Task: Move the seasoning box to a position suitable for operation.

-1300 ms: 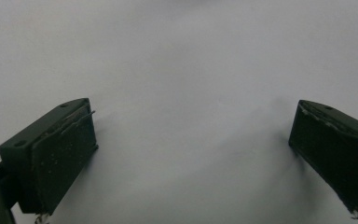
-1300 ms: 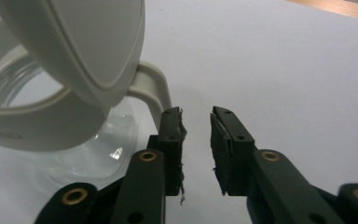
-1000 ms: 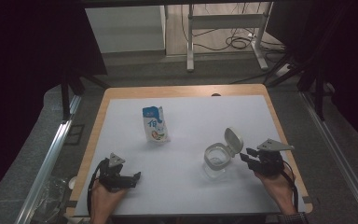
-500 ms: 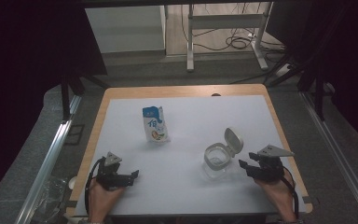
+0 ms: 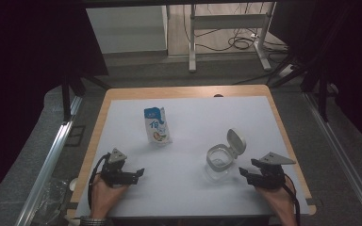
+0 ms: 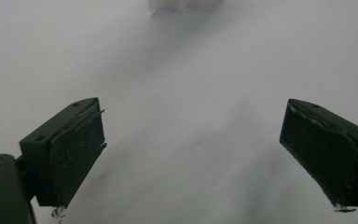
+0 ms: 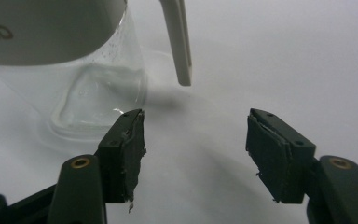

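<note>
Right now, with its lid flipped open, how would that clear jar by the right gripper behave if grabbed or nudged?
The clear jar looks empty, so probably light and easy to slide on the smooth white table cover. Its walls look rigid, glossy, possibly slippery. The raised lid may make it tip toward the hinge.

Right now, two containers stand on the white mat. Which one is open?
The clear jar by the right gripper: its white flip lid is hinged up, baring the mouth. The blue milk carton, farther back, stands sealed with its top folded shut.

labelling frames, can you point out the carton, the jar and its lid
carton (image 5: 157, 125), high view, front face
jar (image 5: 218, 159), high view, white rim
lid (image 5: 236, 141), high view, inner side of the flipped-up lid
</note>
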Demonstrator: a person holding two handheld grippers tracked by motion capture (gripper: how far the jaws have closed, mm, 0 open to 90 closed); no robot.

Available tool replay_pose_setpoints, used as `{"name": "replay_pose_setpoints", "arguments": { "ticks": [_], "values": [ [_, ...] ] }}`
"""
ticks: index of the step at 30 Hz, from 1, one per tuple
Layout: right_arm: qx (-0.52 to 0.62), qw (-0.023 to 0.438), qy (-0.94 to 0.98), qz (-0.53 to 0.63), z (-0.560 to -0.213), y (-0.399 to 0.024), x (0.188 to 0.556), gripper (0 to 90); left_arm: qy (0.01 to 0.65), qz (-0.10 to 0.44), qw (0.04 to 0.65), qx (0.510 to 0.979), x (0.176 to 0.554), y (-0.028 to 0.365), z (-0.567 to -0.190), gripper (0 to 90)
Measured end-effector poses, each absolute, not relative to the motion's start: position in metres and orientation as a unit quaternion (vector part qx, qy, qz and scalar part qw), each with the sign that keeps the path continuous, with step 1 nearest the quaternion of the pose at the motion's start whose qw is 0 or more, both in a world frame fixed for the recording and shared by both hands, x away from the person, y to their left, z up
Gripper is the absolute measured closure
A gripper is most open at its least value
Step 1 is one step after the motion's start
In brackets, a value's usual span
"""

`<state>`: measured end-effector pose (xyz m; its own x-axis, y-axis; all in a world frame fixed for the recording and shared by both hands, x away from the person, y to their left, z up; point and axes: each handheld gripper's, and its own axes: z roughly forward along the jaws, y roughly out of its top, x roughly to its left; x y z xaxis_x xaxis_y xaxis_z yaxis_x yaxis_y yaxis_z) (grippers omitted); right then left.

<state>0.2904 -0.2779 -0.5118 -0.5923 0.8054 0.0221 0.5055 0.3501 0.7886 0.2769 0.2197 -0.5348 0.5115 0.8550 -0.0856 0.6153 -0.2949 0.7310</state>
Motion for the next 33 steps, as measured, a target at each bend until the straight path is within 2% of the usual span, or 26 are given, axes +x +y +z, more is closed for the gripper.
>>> {"name": "replay_pose_setpoints", "arguments": {
  "ticks": [14, 24, 33],
  "values": [
    [0.405, 0.188, 0.802, 0.396, -0.522, -0.274, 0.285, 31.1, 0.432, 0.156, 0.387, 0.799, 0.296, 0.217, -0.518, 11.6],
    [0.401, 0.189, 0.807, 0.391, -0.527, -0.273, 0.283, 28.3, 0.412, 0.145, 0.429, 0.791, 0.311, 0.221, -0.510, 14.2],
    [0.401, 0.181, 0.817, 0.373, -0.529, -0.270, 0.286, 24.0, 0.392, 0.161, 0.458, 0.781, 0.323, 0.221, -0.503, 14.1]
  ]
}}
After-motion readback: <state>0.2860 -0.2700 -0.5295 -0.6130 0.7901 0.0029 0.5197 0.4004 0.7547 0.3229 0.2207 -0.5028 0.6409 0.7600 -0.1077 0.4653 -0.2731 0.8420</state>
